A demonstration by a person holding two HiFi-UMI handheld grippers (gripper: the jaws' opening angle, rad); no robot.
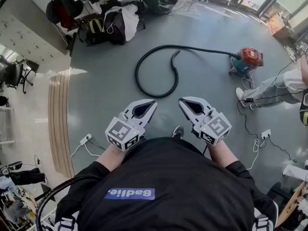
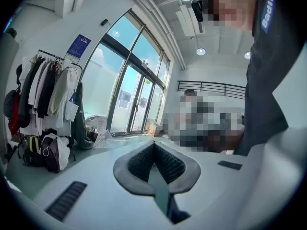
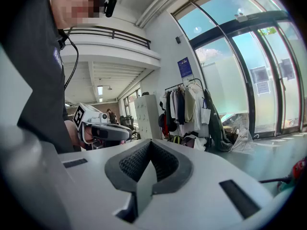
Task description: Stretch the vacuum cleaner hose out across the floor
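Note:
A long black vacuum hose (image 1: 155,70) lies on the grey floor in a loose loop, its free end curling back inside the loop. Its far end runs right to a red and teal vacuum cleaner (image 1: 247,61), whose red body also peeks in at the right gripper view's edge (image 3: 300,168). My left gripper (image 1: 153,102) and right gripper (image 1: 182,101) are held side by side in front of my chest, well short of the hose. Both are shut with nothing between the jaws, as the left gripper view (image 2: 154,144) and the right gripper view (image 3: 151,142) show.
Bags and hanging coats (image 1: 109,22) crowd the far wall. A person's legs (image 1: 269,88) stretch in from the right beside the vacuum, among cables. Power strips lie at left (image 1: 85,138) and right (image 1: 265,134). A wooden floor strip (image 1: 59,119) runs along the left.

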